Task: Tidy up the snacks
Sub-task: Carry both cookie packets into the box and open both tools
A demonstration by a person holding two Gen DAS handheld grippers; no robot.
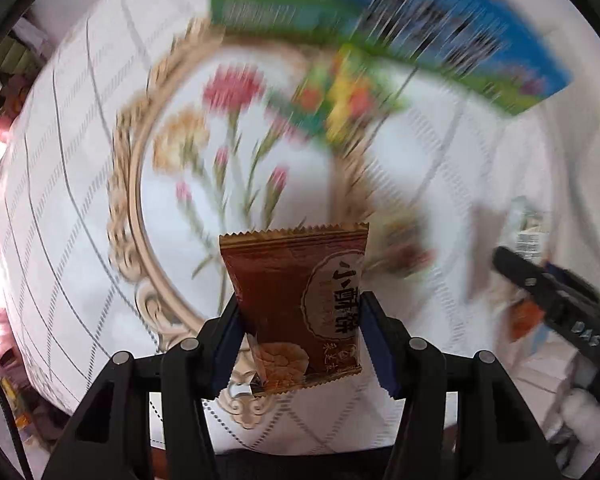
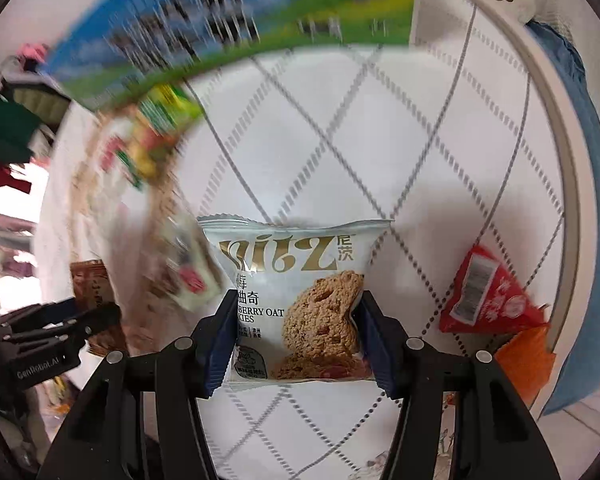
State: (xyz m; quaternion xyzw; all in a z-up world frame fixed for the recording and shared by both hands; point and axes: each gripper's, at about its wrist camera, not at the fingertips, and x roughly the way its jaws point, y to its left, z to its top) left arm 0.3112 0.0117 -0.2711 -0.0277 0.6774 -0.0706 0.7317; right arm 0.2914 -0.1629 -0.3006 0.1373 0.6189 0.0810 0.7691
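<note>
White quilted cloth (image 1: 60, 200) covers the table, where the left gripper (image 1: 300, 332) pinches a brown packet (image 1: 296, 304) above the floral tray (image 1: 128, 184) and the right gripper (image 2: 300, 332) clamps a cookie bag (image 2: 296, 280), probably both bound for the tray.

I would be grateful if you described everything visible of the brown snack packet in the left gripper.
The brown snack packet is a glossy foil-like sachet with gold zigzag-crimped ends, Chinese characters in a round emblem and a pastry picture. It stands upright, clamped at its sides by the left gripper, above the floral tray.

one tray (image 1: 126, 184), one box (image 1: 500, 40), six snack packets (image 2: 296, 300).
</note>
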